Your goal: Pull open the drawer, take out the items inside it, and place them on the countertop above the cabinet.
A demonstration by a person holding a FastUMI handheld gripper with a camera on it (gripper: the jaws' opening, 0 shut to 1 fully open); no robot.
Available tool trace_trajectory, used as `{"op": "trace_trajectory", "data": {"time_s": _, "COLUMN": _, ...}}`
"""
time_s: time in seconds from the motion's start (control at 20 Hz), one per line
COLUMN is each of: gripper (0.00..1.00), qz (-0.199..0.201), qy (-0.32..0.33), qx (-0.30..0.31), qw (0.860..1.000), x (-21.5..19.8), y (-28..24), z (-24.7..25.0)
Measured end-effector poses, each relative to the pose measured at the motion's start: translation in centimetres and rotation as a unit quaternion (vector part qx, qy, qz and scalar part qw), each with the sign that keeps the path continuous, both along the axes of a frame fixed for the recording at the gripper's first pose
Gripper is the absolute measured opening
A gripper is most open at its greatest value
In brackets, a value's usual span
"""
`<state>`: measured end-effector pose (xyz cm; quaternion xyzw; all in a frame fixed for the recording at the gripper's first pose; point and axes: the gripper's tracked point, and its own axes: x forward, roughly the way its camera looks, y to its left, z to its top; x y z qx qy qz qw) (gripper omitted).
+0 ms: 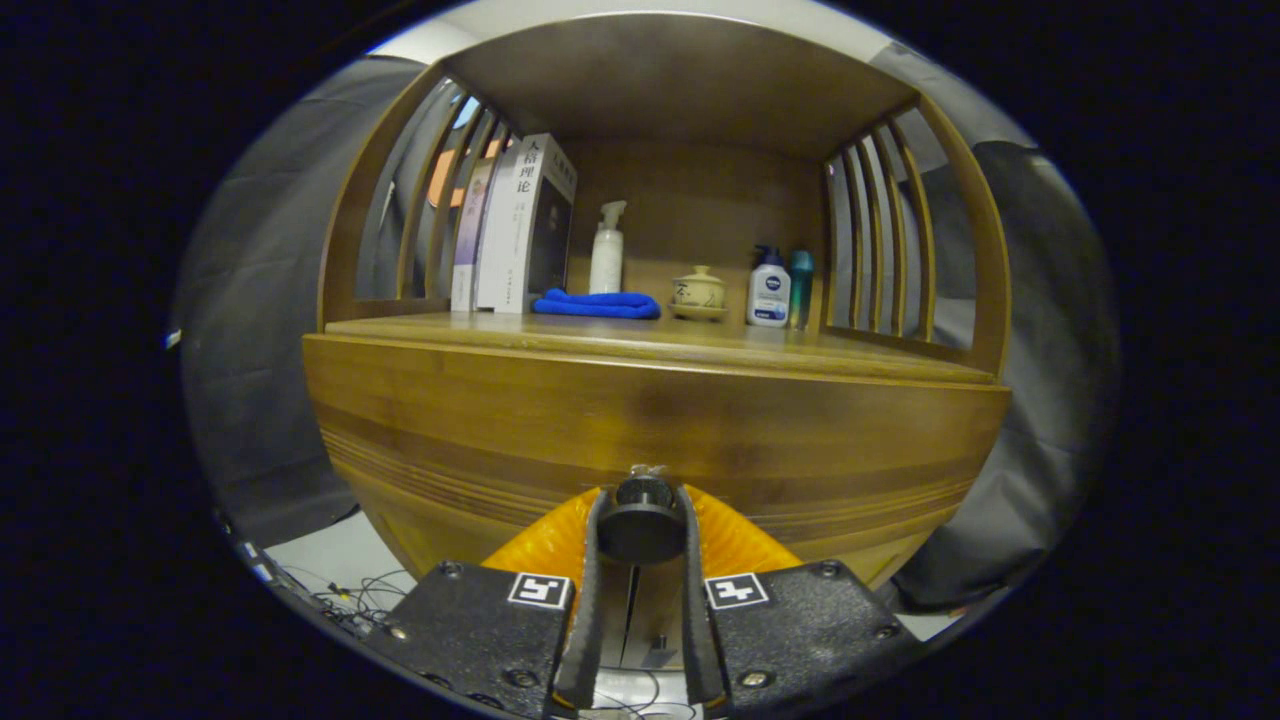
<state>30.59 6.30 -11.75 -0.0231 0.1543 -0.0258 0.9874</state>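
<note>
The gripper (641,525) is seen at six o'clock, hard against the wooden drawer front (650,420), with both fingers (590,590) pressed on the sides of the round dark knob (641,522): one finger at its nine o'clock, the other at its three o'clock. The knob is thus clamped between them, and the drawer is judged to be shut or nearly so, since its front lies flush under the countertop (640,340) and nothing of its inside can be seen.

The knob is taken to be hard, small and rather smooth, so a slip is possible if the pull is made at an angle; it is best held squarely across its widest part and drawn straight back. The drawer itself is stiff wood and is expected to feel fairly heavy and to drag somewhat on its runners. What lies inside is hidden, so its weight and fragility cannot be told.

Above, at twelve o'clock, the countertop is partly occupied. Books (515,230) are stood upright at eleven o'clock, a blue cloth (597,304) is folded just beside them, a white pump bottle (607,250) is stood behind the cloth, a small lidded cup (699,290) is set at the middle, and a white lotion bottle (769,290) touches or nearly touches a teal bottle (801,285) at one o'clock. The bare front strip of the countertop is judged the safest place for the items.
</note>
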Motion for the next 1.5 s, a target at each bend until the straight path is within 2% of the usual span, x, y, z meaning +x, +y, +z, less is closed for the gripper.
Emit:
{"op": "trace_trajectory", "data": {"time_s": 0.15, "gripper": 0.36, "qz": 0.001, "qy": 0.000, "qx": -0.001, "qw": 1.000, "x": -0.9, "y": -0.1, "z": 0.0}}
{"op": "trace_trajectory", "data": {"time_s": 1.15, "gripper": 0.35, "qz": 0.010, "qy": -0.002, "qx": 0.018, "qw": 1.000, "x": -13.5, "y": 0.5, "z": 0.4}}
{"op": "trace_trajectory", "data": {"time_s": 1.5, "gripper": 0.35, "qz": 0.013, "qy": -0.002, "qx": 0.025, "qw": 1.000, "x": -15.6, "y": 0.9, "z": 0.0}}
